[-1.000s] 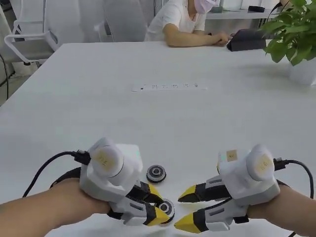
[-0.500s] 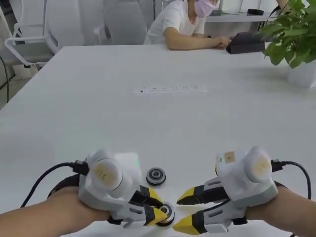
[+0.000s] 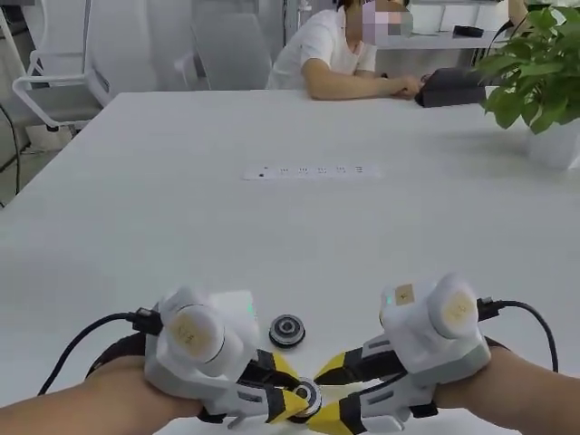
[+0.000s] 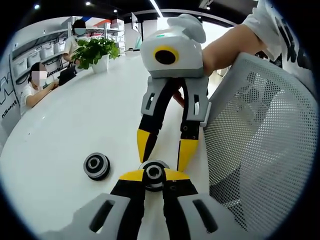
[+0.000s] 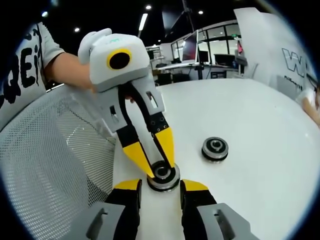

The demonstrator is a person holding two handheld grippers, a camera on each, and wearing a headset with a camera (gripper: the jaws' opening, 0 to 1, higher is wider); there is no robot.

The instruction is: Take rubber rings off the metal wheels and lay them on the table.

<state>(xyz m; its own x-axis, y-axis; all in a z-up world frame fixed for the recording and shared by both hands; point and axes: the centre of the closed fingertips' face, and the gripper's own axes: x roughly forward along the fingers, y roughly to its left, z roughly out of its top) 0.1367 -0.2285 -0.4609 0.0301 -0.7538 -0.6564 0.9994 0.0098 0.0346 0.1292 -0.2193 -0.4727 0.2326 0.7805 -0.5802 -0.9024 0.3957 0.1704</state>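
Observation:
A small metal wheel [image 3: 304, 395] with a dark rubber ring round its rim is held just above the white table [image 3: 272, 236], and my left gripper [image 3: 294, 400] is shut on it. In the left gripper view the wheel [image 4: 153, 172] sits between my yellow tips, left gripper [image 4: 153, 176]. My right gripper [image 3: 332, 393] is open, with one jaw on either side of the same wheel [image 5: 163, 176]; right gripper [image 5: 162, 187]. I cannot tell whether its jaws touch the rim. A second wheel [image 3: 287, 330] lies flat on the table just beyond.
A white power strip [image 3: 313, 169] lies mid-table. A potted plant [image 3: 535, 63] stands at the far right, and a person [image 3: 335, 54] sits at the far edge. A mesh chair back [image 4: 260, 140] is close behind the grippers.
My right gripper has moved left, and its open jaws now straddle the wheel that the left gripper holds. The left gripper has kept its grip. The second wheel has not moved.

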